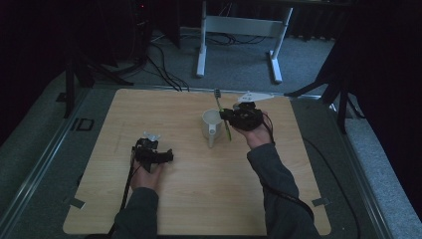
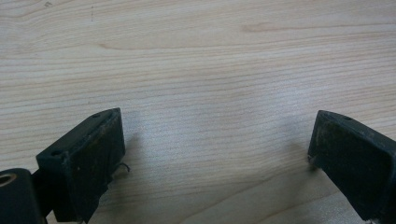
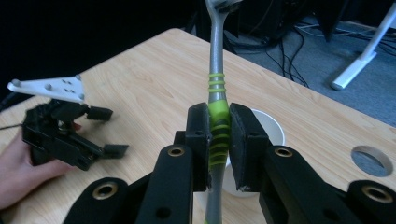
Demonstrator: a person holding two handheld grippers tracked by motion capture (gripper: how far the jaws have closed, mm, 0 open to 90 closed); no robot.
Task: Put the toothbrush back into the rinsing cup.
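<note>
A grey and green toothbrush (image 1: pixel 220 102) (image 3: pixel 216 70) is held nearly upright, bristle head up and toward the table's far edge. My right gripper (image 1: pixel 226 117) (image 3: pixel 218 116) is shut on its green grip. Right beside and below the brush stands a white mug (image 1: pixel 211 123) (image 3: pixel 273 130) on the wooden table (image 1: pixel 199 199); the brush's lower end hangs just outside the mug's right side. My left gripper (image 1: pixel 160 153) (image 2: pixel 215 140) (image 3: pixel 109 131) rests at the table's left middle, jaws wide open over bare wood with nothing between them.
A round hole (image 3: pixel 371 161) is cut in the tabletop near the mug. Beyond the far edge, a white desk frame (image 1: pixel 239 27) and loose cables (image 1: pixel 164 69) lie on the grey carpet. Dark stands flank both sides.
</note>
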